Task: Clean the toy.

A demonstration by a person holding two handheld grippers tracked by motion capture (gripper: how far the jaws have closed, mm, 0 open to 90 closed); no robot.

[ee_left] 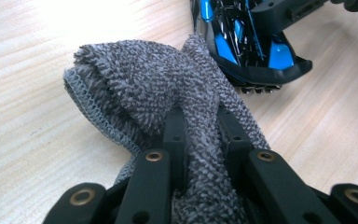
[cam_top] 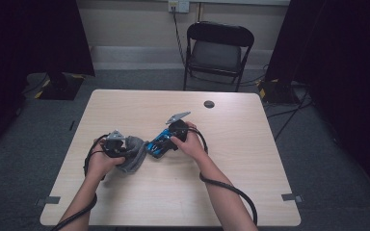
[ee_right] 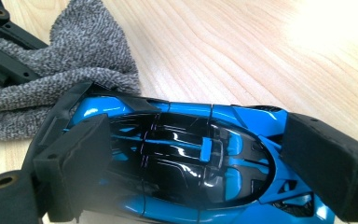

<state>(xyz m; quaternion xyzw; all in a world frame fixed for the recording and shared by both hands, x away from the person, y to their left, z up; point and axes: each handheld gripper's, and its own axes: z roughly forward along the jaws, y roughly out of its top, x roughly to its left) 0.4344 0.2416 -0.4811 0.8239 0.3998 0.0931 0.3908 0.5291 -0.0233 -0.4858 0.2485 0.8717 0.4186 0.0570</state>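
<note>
A grey terry cloth (ee_left: 168,84) lies bunched on the wooden table, left of centre (cam_top: 134,155). My left gripper (ee_left: 200,122) is shut on a fold of it, with the fabric pinched between the two black jaws. Just to the cloth's right, a blue and black toy car (ee_right: 182,158) sits between the jaws of my right gripper (ee_right: 200,156), whose pads (ee_right: 81,158) press on both sides of it. In the high view the car (cam_top: 158,144) almost touches the cloth, and the left gripper (cam_top: 120,150) and right gripper (cam_top: 166,140) are close together.
The light wood table (cam_top: 241,192) has a small dark round hole (cam_top: 209,104) near its far edge. A black folding chair (cam_top: 218,48) stands behind it. Cables trail from both grippers, and more lie on the floor at the right (cam_top: 289,113).
</note>
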